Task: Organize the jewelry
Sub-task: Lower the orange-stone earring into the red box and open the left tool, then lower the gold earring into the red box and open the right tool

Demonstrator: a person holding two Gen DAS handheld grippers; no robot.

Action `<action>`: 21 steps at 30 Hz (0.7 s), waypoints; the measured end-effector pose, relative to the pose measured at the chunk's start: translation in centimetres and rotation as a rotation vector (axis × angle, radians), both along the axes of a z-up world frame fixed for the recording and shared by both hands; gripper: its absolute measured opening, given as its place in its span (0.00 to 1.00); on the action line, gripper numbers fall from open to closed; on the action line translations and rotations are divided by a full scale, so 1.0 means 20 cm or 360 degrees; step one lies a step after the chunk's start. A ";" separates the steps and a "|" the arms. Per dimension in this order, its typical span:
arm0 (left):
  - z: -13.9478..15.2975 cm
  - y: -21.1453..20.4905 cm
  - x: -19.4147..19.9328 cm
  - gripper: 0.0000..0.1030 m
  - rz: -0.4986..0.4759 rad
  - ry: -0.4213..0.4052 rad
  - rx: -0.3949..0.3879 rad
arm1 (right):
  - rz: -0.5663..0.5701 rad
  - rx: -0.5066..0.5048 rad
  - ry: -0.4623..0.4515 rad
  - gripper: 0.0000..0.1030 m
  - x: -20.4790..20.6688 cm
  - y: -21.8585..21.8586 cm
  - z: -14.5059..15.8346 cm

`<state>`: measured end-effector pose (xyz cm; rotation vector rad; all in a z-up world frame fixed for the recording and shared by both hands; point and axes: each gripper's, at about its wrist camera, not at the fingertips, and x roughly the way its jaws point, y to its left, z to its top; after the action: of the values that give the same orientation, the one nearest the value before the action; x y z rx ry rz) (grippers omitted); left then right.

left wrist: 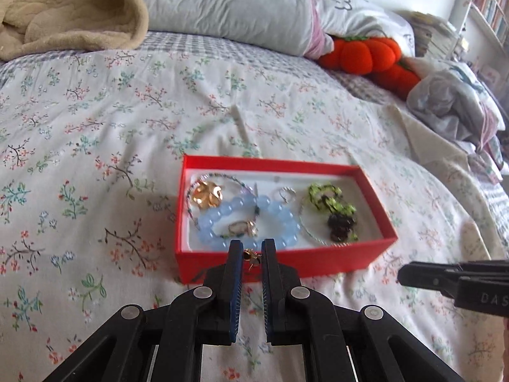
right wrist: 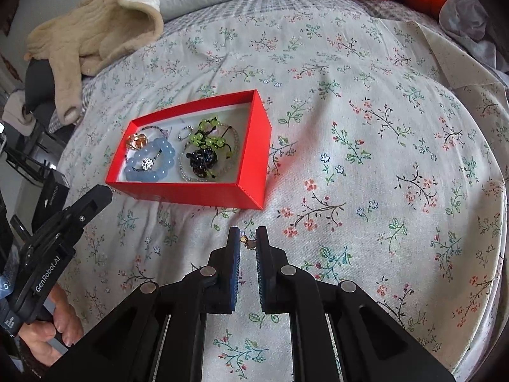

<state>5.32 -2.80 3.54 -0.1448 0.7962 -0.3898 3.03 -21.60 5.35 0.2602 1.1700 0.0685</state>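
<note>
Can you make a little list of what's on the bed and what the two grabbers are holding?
Bed: floral sheet
Box: red box, open, on the sheet
In box: blue bracelet, green beads, ring, gold flower
Left gripper: pinches a small gold earring near the box's front edge
Right gripper: pinches another gold earring, short of the box
Far end: orange pumpkins, pillow

Left hand-held gripper (left wrist: 252, 248) and right hand-held gripper (right wrist: 247, 237) level, jaws narrowly parted
</note>
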 end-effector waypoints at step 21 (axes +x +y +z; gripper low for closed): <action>-0.05 0.14 0.05 0.35 0.0166 0.0118 -0.0049 | -0.0046 -0.0026 -0.0121 0.10 0.19 0.13 0.13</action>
<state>6.39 -0.04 2.58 -0.2296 0.8525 -0.2997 6.89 -19.09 7.88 0.2580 1.0902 0.0429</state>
